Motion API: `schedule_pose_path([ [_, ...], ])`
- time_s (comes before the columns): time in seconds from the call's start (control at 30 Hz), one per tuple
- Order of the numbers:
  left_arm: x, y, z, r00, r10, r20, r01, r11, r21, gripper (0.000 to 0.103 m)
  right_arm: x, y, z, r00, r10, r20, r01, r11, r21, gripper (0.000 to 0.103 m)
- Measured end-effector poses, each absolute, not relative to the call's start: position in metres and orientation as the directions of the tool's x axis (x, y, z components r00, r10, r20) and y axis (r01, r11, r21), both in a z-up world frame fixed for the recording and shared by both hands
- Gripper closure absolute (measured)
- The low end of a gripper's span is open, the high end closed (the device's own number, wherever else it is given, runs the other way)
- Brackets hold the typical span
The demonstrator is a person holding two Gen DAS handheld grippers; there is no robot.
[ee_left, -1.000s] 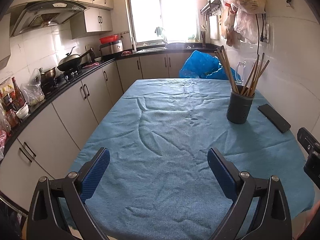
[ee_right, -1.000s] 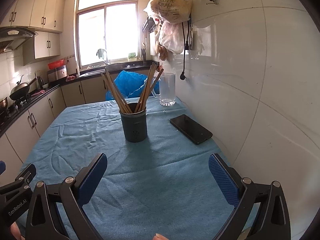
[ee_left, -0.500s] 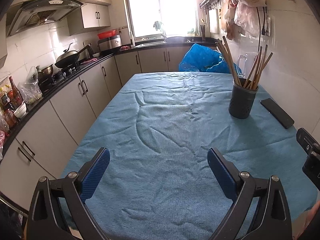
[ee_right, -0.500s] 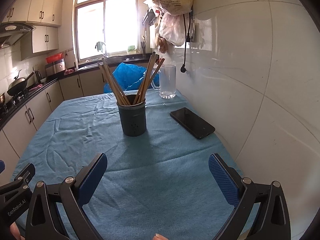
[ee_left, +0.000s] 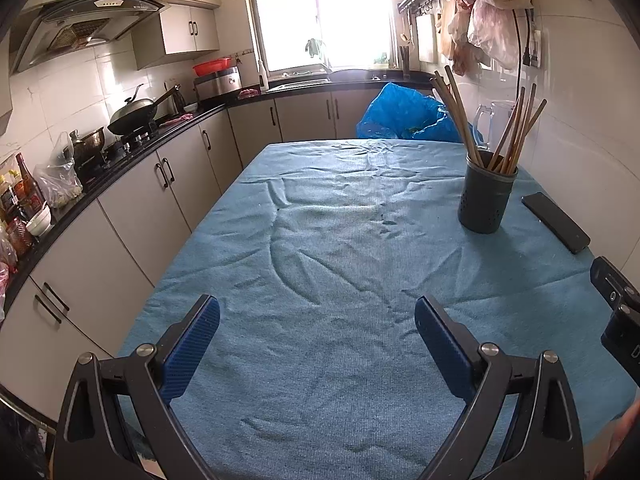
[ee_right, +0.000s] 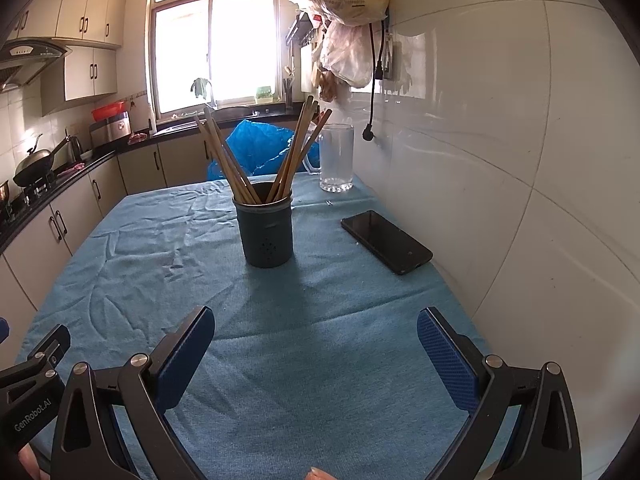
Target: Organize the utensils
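Both hand-held grippers, left (ee_left: 317, 334) and right (ee_right: 316, 342), stayed wide apart and empty as I drew nearer. Long brown wooden chopsticks (ee_right: 256, 160) already stood in the dark round holder (ee_right: 266, 232) on the desk (ee_right: 320, 360).

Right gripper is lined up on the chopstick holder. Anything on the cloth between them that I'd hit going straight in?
Nothing visible. Only bare blue tablecloth lies between the right gripper, jaws wide open, and the holder. The black phone lies off to the right of that line, near the wall.
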State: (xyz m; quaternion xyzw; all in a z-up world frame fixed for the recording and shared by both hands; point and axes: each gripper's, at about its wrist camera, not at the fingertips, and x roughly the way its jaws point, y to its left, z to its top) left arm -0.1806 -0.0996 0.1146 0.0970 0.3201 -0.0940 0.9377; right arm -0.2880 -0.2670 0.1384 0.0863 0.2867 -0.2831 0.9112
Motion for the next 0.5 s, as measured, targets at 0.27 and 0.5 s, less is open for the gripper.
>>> schedule_pose_path([
  [0.27,-0.178,-0.099,0.112,0.775,-0.113,-0.622,0.239,0.963,0.123,0.006,-0.284,-0.269,0.135,0.671,-0.463,-0.580,0.564,0.826,-0.008,0.000],
  [0.5,-0.174,-0.099,0.108,0.767,-0.107,-0.632,0.238,0.963,0.126,0.006,-0.277,-0.269,0.129,0.663,-0.458,-0.592,0.561,0.828,-0.012,0.000],
])
